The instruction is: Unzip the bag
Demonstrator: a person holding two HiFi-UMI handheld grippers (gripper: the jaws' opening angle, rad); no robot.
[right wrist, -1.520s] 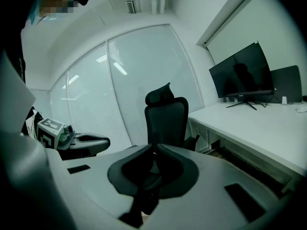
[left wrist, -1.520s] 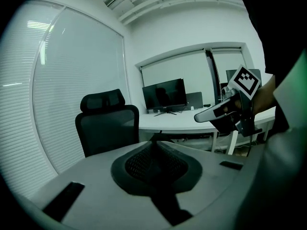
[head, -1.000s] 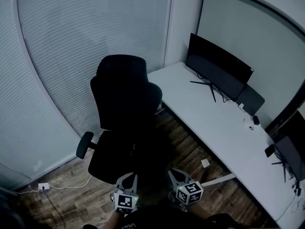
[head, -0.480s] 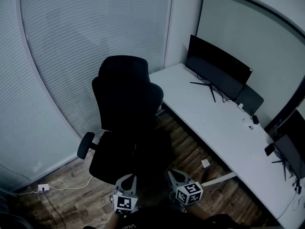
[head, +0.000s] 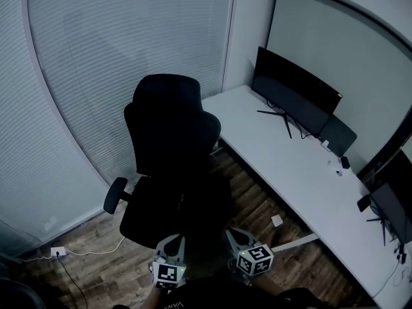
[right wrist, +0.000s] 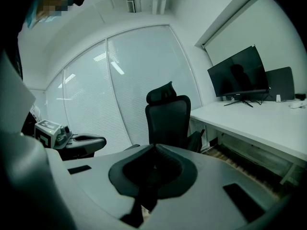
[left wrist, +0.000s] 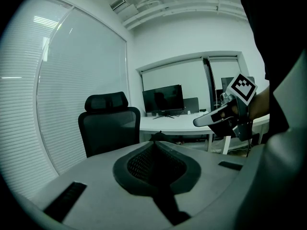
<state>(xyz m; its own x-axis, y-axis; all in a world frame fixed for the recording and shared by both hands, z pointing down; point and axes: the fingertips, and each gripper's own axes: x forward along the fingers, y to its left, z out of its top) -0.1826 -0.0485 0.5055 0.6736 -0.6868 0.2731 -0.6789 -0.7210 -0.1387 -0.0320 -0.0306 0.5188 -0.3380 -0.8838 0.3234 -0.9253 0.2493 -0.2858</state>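
Your left gripper (left wrist: 154,143) and right gripper (right wrist: 154,147) are both pressed together and empty, side by side just short of the chair (head: 170,134). No bag shows clearly. The dark chair may hide it, so its heading and long axis can't be told. Expect soft, light fabric: pinch the zip pull and steady the cloth beside it.

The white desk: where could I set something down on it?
The desk is bare at its end beside the black chair and along its front edge before the large monitor. It is crowded toward the wall, where small items lie between that monitor and a second monitor.
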